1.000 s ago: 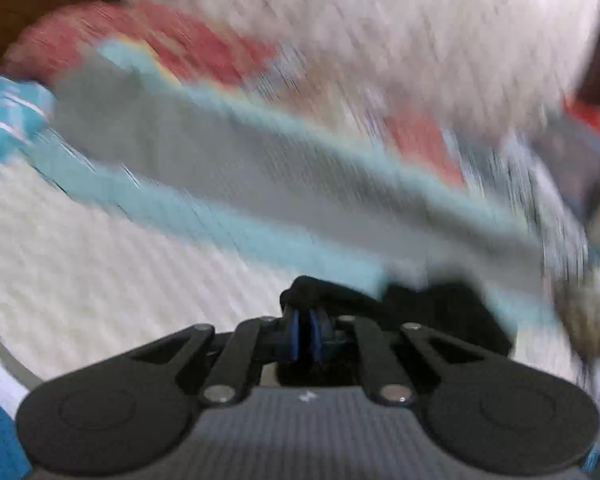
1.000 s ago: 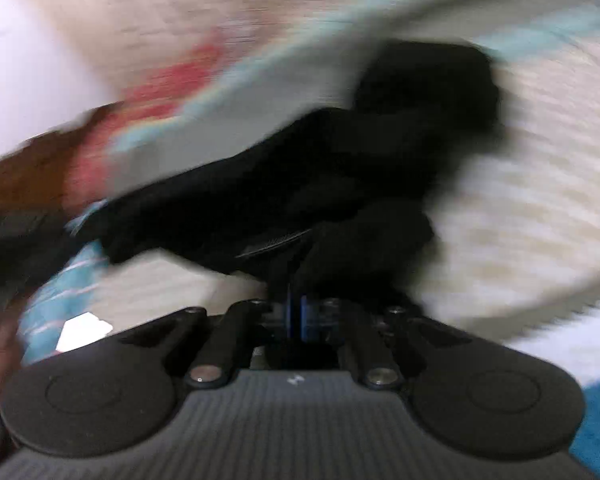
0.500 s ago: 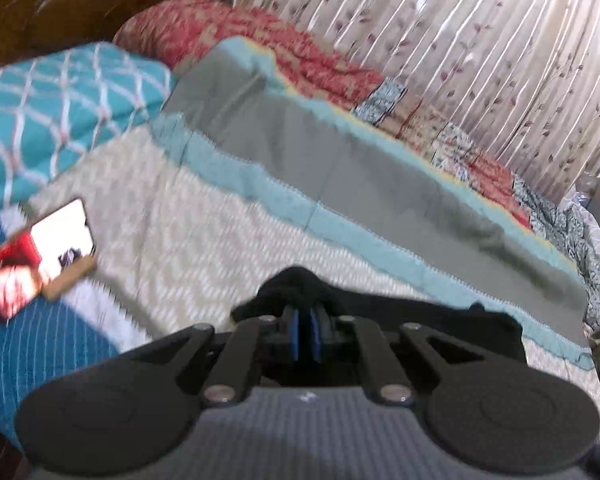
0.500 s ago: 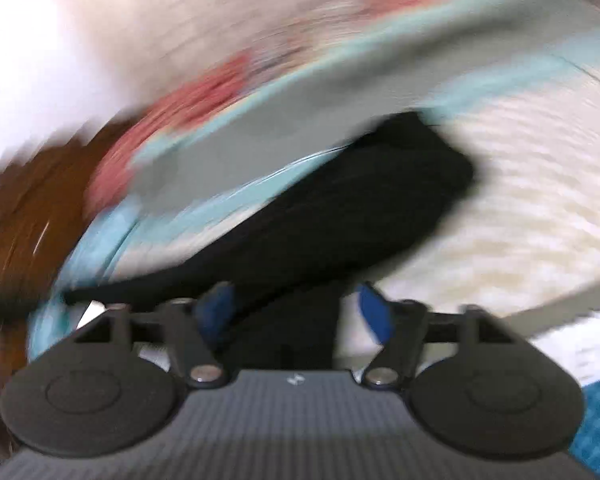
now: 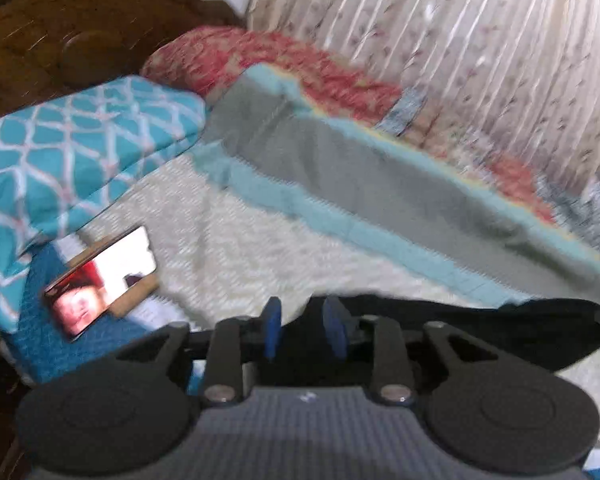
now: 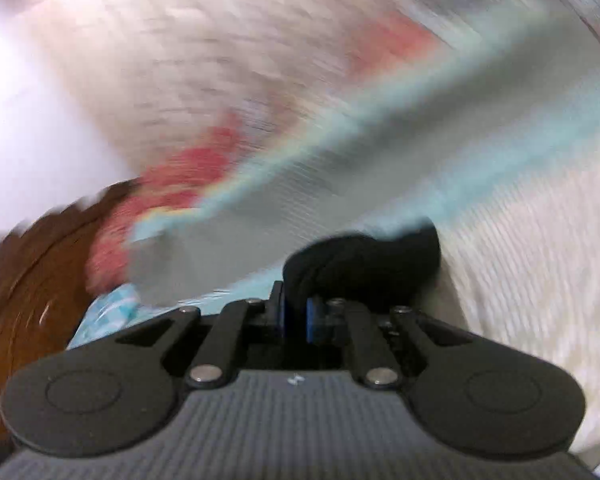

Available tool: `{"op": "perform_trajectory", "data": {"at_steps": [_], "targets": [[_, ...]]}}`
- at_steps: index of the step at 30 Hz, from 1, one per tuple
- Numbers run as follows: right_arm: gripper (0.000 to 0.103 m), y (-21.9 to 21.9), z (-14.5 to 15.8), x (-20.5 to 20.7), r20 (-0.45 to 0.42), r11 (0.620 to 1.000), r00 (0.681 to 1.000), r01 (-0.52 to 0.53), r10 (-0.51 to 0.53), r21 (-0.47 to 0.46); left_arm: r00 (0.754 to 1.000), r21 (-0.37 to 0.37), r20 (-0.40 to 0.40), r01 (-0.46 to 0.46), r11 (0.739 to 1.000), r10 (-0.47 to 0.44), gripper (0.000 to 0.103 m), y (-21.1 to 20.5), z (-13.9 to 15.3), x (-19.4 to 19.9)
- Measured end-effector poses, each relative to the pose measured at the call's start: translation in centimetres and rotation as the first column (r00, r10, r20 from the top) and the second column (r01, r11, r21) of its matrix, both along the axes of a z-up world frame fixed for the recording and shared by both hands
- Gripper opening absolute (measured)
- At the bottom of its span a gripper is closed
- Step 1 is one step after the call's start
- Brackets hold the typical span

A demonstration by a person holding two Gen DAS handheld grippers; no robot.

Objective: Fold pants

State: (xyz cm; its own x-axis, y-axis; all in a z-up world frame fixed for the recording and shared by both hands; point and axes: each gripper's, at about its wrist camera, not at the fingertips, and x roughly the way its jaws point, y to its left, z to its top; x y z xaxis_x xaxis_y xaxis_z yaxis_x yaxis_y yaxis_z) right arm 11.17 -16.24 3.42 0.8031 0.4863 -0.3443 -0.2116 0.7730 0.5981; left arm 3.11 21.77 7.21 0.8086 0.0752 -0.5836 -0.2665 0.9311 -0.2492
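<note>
The black pants (image 5: 520,332) lie stretched across the white patterned bedcover (image 5: 240,240), running right from my left gripper (image 5: 302,330). That gripper's blue pads stand a little apart, with pale bedcover showing in the gap and black cloth just behind and to the right. In the blurred right wrist view, my right gripper (image 6: 296,316) is shut on a bunched end of the black pants (image 6: 364,260), held above the bedcover (image 6: 540,280).
A lit phone (image 5: 104,280) lies on a blue cover at the left. A teal patterned pillow (image 5: 60,160) and a wooden headboard (image 5: 60,40) are behind it. A grey and teal folded blanket (image 5: 380,184) and a red bolster (image 5: 300,68) run along the curtain.
My left gripper was shut on the pants and has opened slightly. My right gripper opened half a second ago and is now shut on a bunch of the pants, moving fast.
</note>
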Motion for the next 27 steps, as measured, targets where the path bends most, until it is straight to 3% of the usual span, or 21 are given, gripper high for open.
{"op": "perform_trajectory", "data": {"at_steps": [3,5,8,10,13,16,17,19,22,24,27], "targets": [[0.012,2.5,3.2,-3.9,0.125,0.985,0.977,-0.175,0.175,-0.013,0.98,-0.034,0.108,0.174,0.984,-0.17,0.043,-3.6,1.5,0.7],[0.012,4.1,3.9,-5.6,0.134,0.964,0.957,-0.264,0.256,0.041,0.936,0.049,0.177,0.299,0.953,-0.303,0.05,-7.7,2.3,0.4],[0.012,4.2,3.7,-7.5,0.12,0.948,0.948,-0.306,0.294,0.09,0.829,0.231,0.196,0.481,0.846,-0.524,0.055,-13.6,2.1,-1.0],[0.012,3.0,4.1,-8.3,0.091,0.937,0.946,-0.321,0.311,0.14,0.781,0.304,0.177,0.535,0.788,-0.599,0.056,-15.9,1.4,-1.7],[0.012,2.1,4.9,-7.1,0.061,0.915,0.942,-0.337,0.331,0.223,0.757,0.336,0.149,0.566,0.753,-0.636,0.057,-17.7,0.1,-1.4],[0.012,2.5,5.3,-5.5,0.101,0.868,0.919,-0.393,0.381,0.303,0.756,0.411,0.091,0.564,0.716,-0.648,0.057,-19.6,-1.4,0.2],[0.012,2.9,5.4,-5.6,0.11,0.858,0.913,-0.407,0.393,0.313,0.761,0.43,0.078,0.558,0.71,-0.645,0.044,-20.2,-1.8,0.8],[0.012,3.1,5.9,-5.5,0.112,0.858,0.911,-0.412,0.398,0.306,0.789,0.383,0.066,0.545,0.745,-0.611,0.014,-19.9,-2.0,2.2],[0.017,3.5,5.6,-4.8,0.107,0.885,0.927,-0.376,0.36,0.274,0.839,0.201,0.097,0.511,0.836,-0.536,0.01,-17.2,-1.5,4.0],[0.022,3.2,5.0,-4.3,0.082,0.907,0.945,-0.328,0.317,0.265,0.874,0.168,0.1,0.455,0.874,-0.475,0.01,-15.7,-1.3,4.8],[0.024,3.2,3.5,-4.0,0.046,0.913,0.943,-0.33,0.329,0.239,0.926,0.129,0.09,0.354,0.926,-0.366,0.01,-12.6,-1.0,6.1]]}}
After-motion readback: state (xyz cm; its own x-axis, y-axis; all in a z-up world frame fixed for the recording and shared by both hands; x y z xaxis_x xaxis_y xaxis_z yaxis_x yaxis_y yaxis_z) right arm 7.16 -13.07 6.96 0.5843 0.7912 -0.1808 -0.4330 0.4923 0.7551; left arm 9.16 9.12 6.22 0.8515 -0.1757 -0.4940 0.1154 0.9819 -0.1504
